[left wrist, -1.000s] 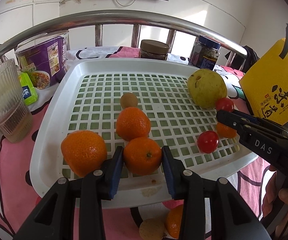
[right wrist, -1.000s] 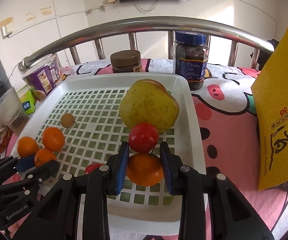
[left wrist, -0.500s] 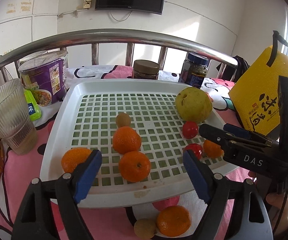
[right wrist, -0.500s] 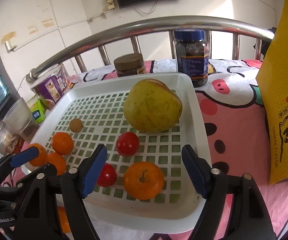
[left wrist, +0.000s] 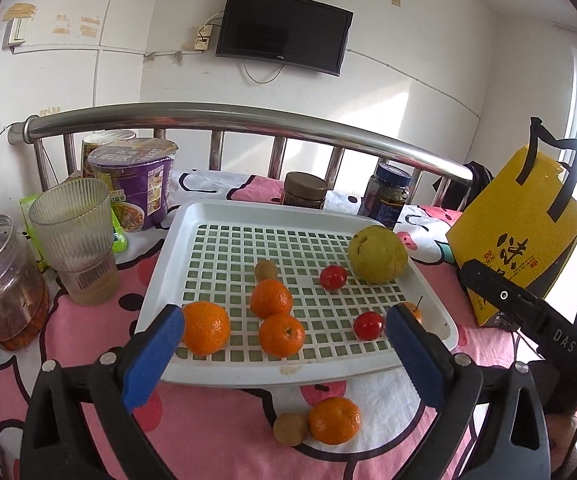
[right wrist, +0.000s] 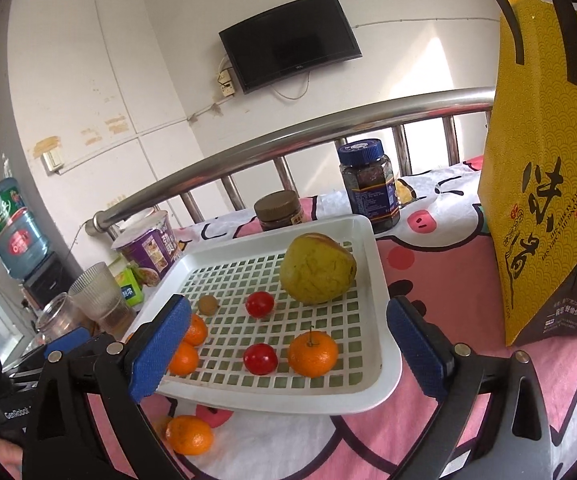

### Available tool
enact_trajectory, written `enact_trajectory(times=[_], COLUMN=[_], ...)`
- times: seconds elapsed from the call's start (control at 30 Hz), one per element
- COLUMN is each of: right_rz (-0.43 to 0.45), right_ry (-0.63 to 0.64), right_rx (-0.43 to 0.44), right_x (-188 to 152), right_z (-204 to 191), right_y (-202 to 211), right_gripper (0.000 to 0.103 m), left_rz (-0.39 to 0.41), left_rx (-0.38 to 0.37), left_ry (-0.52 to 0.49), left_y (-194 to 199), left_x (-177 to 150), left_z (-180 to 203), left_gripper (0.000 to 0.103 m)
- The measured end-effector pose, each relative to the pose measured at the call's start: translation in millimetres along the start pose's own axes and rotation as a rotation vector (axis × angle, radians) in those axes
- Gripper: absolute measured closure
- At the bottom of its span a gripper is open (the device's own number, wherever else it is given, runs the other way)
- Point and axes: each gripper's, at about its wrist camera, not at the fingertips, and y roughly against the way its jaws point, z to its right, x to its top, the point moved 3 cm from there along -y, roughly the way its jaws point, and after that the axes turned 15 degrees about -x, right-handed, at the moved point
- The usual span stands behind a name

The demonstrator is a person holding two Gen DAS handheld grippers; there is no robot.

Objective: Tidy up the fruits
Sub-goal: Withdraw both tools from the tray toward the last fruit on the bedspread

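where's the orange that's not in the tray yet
In the left wrist view the loose orange lies on the pink cloth just in front of the white tray, touching a small brown fruit on its left.

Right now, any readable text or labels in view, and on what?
"DAS": black body of the right gripper.
"GenRobot": black body of the left gripper.
Yellow paper gift bag: large Chinese characters; small vertical print too blurred.
Purple instant noodle cup, blue-lidded jar, blue water bottle, green packet: labels unreadable.
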Motion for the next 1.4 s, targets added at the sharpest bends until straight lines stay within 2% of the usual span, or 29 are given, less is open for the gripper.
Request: enact_trajectory(times=[0.13, 0.53, 0.77, 1.0, 1.1, 1.2, 1.4], right_rz=[0.02, -0.005, -0.106, -0.24, -0.267, -0.284, -0.329], right_ry=[0.045, 0.184, 0.253, 0.308, 0.339, 0.372, 0.435], right_rx=[0.029, 0.095, 0.118, 0.119, 0.125, 0.128, 0.112], right_x=[-7.5, -37.6, -63.6, -87.4, -93.6, -97.8, -107.6], right_z=[-9.4, -37.1, -46.5, -55.4, -61.3, -68.8, -84.1], right_y=[16.3, 37.7, 30.6, 8.2, 4.3, -0.5, -18.0], right_gripper=[0.002, 0.002, 0.002, 0.003, 0.007, 0.016, 0.039], left_rz=[0.006, 0.018, -0.024, -0.077, -0.102, -0.126, -0.154], left_rx=[-0.004, 0.01, 0.032, 0.064, 0.064, 0.074, 0.09], left_ry=[0.005, 0.02, 0.006, 0.048, 0.061, 0.074, 0.096], left_y=[11.4, 36.0, 38.7, 32.5, 28.8, 23.5, 17.1], left_x=[-6.3, -19.7, -33.9, -43.9, -49.6, -53.4, -58.5], left_z=[-3.7, -20.9, -23.9, -37.3, -41.4, -45.8, -53.4], left_gripper=[0.001, 0.001, 0.001, 0.001, 0.001, 0.001, 0.001])
